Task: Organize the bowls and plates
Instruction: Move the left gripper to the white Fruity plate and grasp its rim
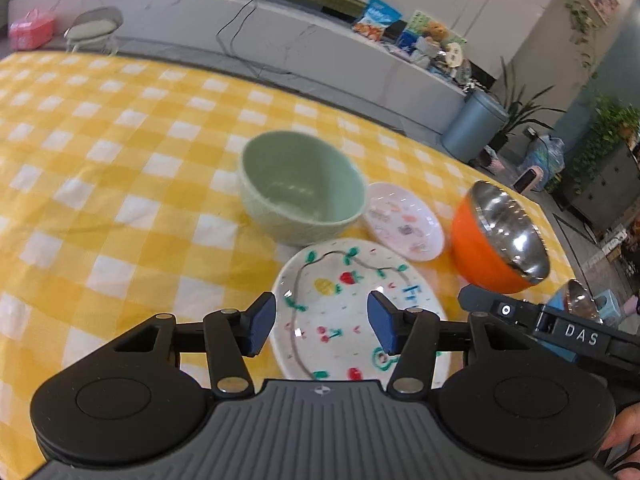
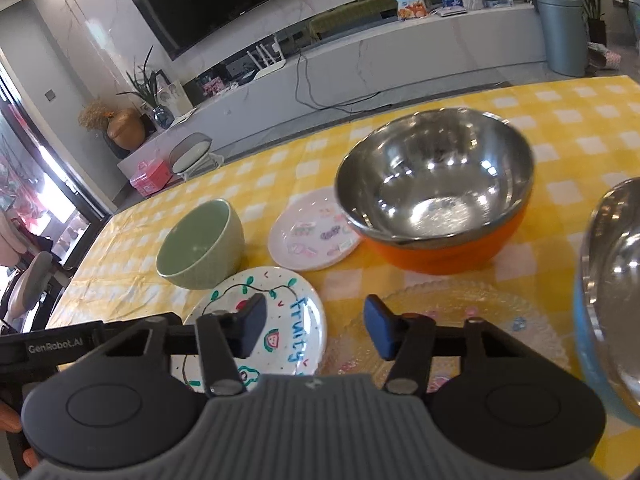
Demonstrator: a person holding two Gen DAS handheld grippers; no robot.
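A green bowl (image 1: 302, 186) (image 2: 202, 246) stands on the yellow checked table (image 1: 120, 160). A small pink plate (image 1: 404, 222) (image 2: 310, 236) lies beside it. A white fruit-painted plate (image 1: 344, 304) (image 2: 280, 320) lies in front. An orange steel-lined bowl (image 1: 500, 236) (image 2: 436, 188) stands to the right. A clear glass plate (image 2: 460, 308) and a blue steel-lined bowl (image 2: 612, 292) are at the right. My left gripper (image 1: 322, 322) is open above the fruit plate. My right gripper (image 2: 314, 330) is open between the fruit plate and the glass plate.
The right gripper's body (image 1: 560, 328) shows at the right of the left wrist view. Behind the table are a white TV bench (image 2: 360, 64), a chair (image 2: 190, 156) and a grey bin (image 2: 560, 32).
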